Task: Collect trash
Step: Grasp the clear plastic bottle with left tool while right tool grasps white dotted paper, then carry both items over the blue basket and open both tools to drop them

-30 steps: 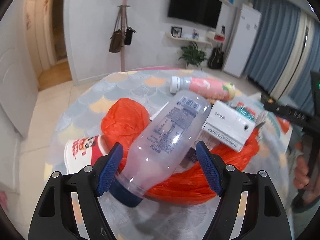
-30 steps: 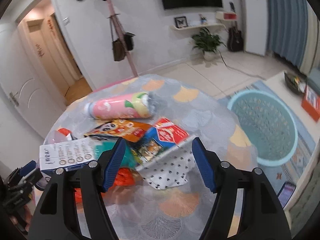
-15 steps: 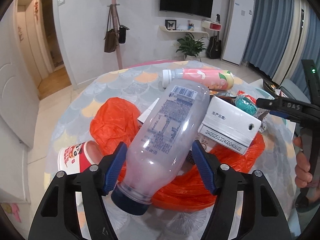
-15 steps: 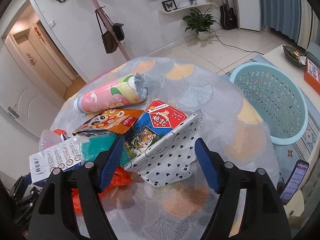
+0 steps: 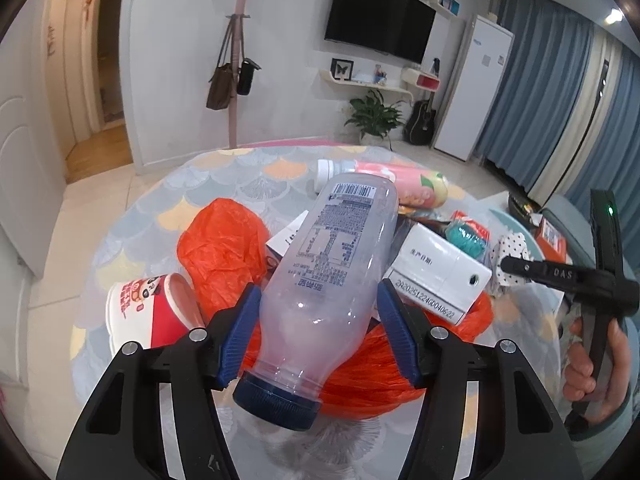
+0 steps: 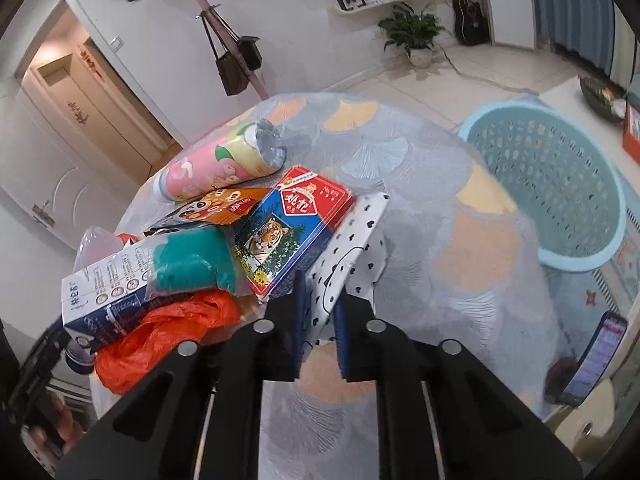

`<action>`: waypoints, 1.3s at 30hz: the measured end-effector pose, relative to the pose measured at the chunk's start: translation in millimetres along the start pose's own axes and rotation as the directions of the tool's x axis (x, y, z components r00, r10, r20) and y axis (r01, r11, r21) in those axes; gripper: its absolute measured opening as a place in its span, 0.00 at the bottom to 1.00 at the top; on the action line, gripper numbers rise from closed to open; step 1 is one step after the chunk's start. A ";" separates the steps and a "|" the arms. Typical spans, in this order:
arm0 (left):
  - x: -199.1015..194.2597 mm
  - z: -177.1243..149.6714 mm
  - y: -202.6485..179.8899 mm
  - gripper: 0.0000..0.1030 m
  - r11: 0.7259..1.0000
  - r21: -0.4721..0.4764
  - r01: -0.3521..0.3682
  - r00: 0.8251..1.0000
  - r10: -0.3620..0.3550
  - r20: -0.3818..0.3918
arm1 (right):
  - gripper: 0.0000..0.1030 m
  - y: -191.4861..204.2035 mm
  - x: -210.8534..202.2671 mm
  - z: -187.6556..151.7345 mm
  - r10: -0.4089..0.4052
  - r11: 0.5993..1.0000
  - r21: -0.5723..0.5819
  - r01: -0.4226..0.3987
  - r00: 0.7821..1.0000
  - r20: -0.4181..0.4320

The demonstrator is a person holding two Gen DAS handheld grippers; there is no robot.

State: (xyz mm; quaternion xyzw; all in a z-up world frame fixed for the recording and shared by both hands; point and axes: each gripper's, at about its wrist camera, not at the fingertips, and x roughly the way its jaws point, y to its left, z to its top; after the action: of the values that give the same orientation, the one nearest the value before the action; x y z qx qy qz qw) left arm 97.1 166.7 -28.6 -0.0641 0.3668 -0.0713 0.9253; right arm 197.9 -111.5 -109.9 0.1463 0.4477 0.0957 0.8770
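Home living room: wall television point(image 5: 380, 26), guitar point(image 5: 420, 122), houseplant point(image 5: 374, 114).

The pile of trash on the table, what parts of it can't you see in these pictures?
- Right wrist view: most of the clear bottle is hidden behind the milk carton.
- Left wrist view: the heart-print wrapper is partly covered by the right claw.
- Left wrist view: the orange bag opening lies under the bottle and carton.
- Both views: small label print is too tiny to read.

white walls, wall-mounted tv point(image 5: 379, 26), blue curtains point(image 5: 548, 92), pale tiled floor point(image 6: 476, 76), potted plant point(image 5: 374, 118), wooden door point(image 6: 100, 108).
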 end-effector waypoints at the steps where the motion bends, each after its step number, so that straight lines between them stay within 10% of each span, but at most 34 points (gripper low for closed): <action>1: -3.9 0.0 0.1 0.56 1.000 -0.011 0.007 1.000 -0.007 0.013 | 0.06 1.4 -5.6 -1.0 0.000 1.000 -0.017 0.000 1.000 0.016; 21: -52.8 53.7 -57.1 0.56 0.988 -0.010 0.151 0.966 -0.145 0.215 | 0.02 -10.1 -92.9 19.2 0.019 0.996 -0.094 0.006 0.964 0.265; 39: 66.5 96.8 -236.2 0.56 0.940 0.165 0.297 0.948 -0.311 0.064 | 0.02 -150.5 -90.3 74.6 -0.134 0.988 0.120 0.101 0.943 0.306</action>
State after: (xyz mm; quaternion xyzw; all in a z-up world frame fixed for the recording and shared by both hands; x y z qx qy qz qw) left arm 191.5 -70.6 37.2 -0.0519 0.3043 -0.2385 0.9208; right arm 211.7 -292.6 -51.6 0.1774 0.3153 -0.0042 0.9323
